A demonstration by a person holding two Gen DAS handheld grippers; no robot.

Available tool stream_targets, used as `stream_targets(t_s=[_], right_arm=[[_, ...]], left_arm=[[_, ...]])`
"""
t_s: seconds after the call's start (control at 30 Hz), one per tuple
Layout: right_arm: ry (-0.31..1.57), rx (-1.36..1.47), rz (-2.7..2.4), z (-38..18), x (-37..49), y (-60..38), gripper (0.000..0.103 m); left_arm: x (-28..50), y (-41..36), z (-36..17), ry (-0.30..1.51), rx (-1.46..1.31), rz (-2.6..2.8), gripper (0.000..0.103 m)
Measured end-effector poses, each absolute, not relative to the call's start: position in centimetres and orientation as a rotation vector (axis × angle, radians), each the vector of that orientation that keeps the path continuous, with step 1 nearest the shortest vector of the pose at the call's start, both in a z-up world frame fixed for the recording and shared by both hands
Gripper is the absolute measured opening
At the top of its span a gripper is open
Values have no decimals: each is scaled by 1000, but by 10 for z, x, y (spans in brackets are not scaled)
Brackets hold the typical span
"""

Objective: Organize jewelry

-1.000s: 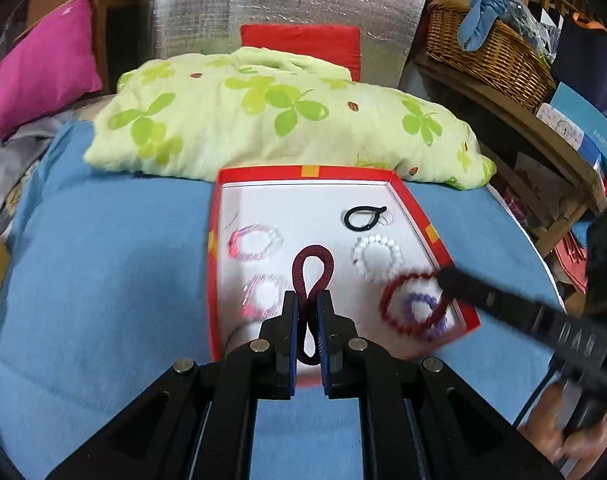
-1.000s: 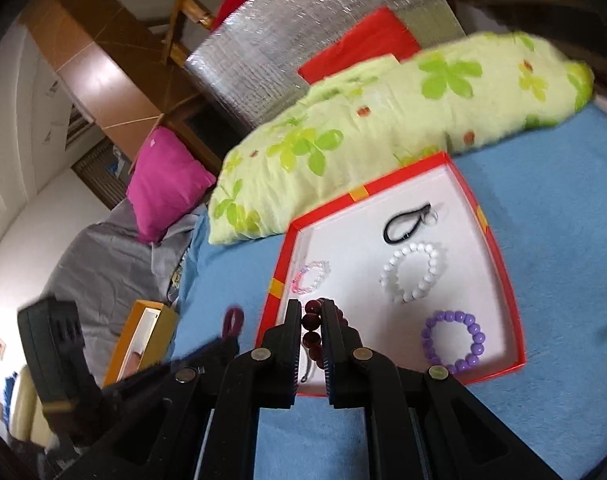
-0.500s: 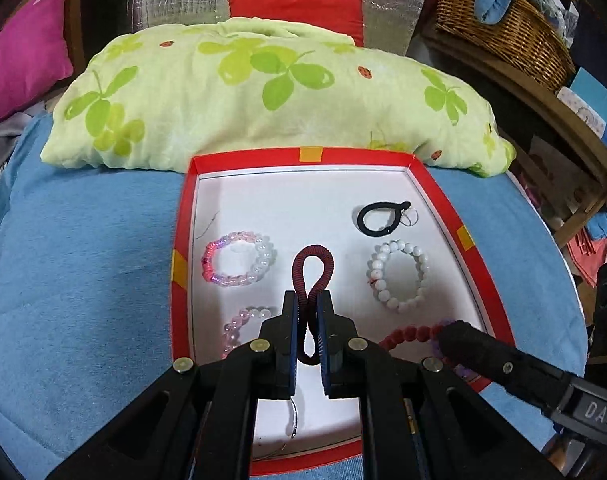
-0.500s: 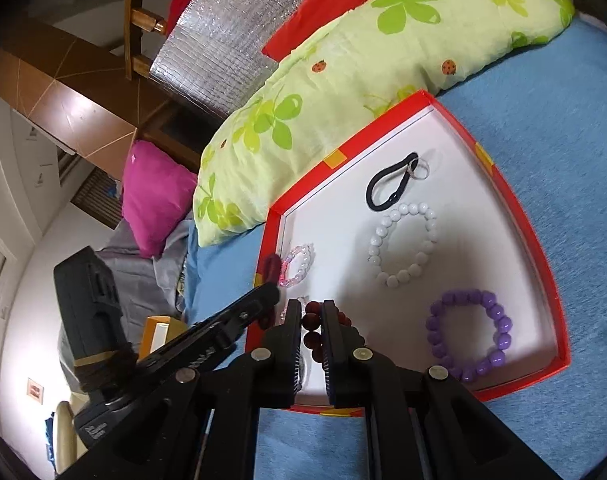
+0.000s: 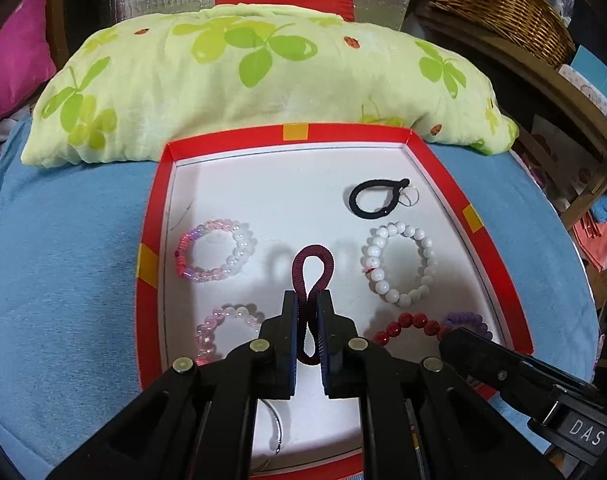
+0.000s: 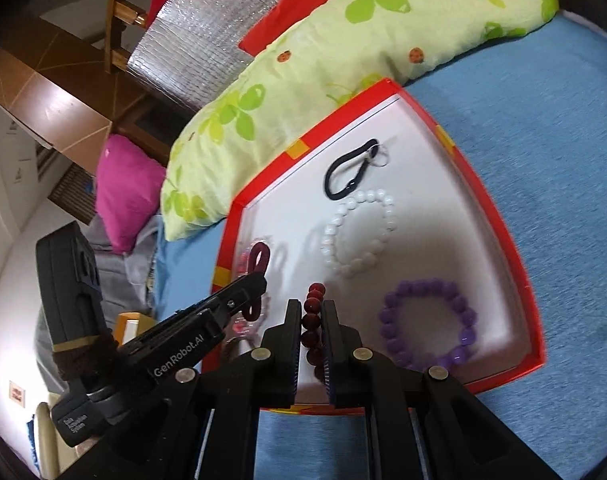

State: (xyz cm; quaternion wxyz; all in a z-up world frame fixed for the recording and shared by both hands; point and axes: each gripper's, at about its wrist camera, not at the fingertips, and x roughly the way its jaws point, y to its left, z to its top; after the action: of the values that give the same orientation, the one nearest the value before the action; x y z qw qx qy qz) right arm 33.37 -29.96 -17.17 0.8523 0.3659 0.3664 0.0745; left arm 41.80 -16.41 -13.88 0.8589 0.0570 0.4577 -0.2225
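A red-rimmed white tray (image 5: 293,133) lies on the blue bed. My left gripper (image 5: 307,300) is shut on a maroon hair tie (image 5: 312,265), held over the tray's middle. My right gripper (image 6: 311,308) is shut on a dark red bead bracelet (image 6: 312,320), seen in the left wrist view (image 5: 409,323) near the tray's front right. In the tray lie a black hair tie (image 5: 377,199), a white bead bracelet (image 5: 399,268), a purple bracelet (image 6: 427,326), and two pink bead bracelets (image 5: 213,250) (image 5: 223,330).
A green leaf-print pillow (image 5: 263,80) lies just behind the tray. A pink cushion (image 5: 11,60) is at far left and a wicker basket (image 5: 499,4) on a wooden shelf at far right. Blue bedding (image 5: 63,280) surrounds the tray.
Both grippers have moved forward over the tray with their items. The red bracelet now hangs low at the tray's front right beside the purple one.
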Motion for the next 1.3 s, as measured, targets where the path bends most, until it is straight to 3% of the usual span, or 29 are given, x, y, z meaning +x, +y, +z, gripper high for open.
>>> stream_targets(t_s=[0.37,0.47,0.6,0.73,1.2,1.3], right_arm=[[790,744,166,-177,337,-292,11],[783,730,149,-175,337,-290,14],[780,711,119,-174,337,-291,14],[782,697,97,-172,338,-294,15],[781,651,33,-158,325,-301,15],[786,612,14,-153,320,-297,27]], left_arm=[[424,-173,-141,948,148,-448,14],[424,-173,-139,930,156,-446,34],[424,-170,-133,909,157,-435,41],[418,-168,-126,871,178,-423,57],[392,-156,-116,845,256,-353,67],[382,-150,-116,838,283,-328,67]])
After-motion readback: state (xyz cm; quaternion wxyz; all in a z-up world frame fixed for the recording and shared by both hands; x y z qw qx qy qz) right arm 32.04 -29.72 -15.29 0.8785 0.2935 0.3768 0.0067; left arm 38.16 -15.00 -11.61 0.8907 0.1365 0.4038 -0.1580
